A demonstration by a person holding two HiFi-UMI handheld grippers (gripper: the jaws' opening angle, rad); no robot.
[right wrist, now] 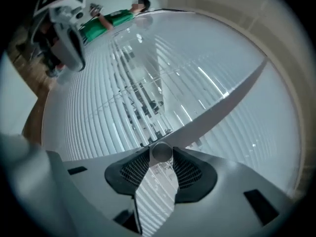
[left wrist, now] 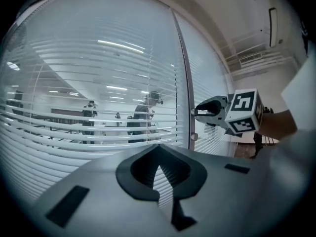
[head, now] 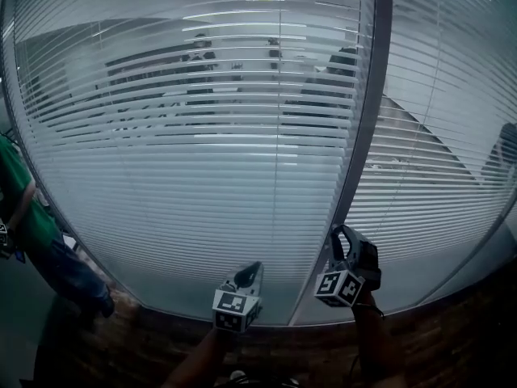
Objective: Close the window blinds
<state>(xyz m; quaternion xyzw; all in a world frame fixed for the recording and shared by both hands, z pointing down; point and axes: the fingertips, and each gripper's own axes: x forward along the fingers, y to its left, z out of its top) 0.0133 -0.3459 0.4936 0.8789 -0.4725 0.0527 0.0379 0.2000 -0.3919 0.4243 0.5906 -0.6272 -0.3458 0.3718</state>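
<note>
Blinds [head: 186, 176]: light, flimsy slats, seemingly behind glass, filling the head view from 9 to 3 o'clock. Knob [right wrist: 161, 152]: small, stiff, probably slippery, the likely handhold. It is pinched by the right gripper [head: 340, 233] at 5 o'clock. Left gripper [head: 252, 272]: pressed together, empty.

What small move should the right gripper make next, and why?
Probably roll the right gripper to turn the knob gripped between its jaws. The upper slats are not closed, since people beyond show through them.
</note>
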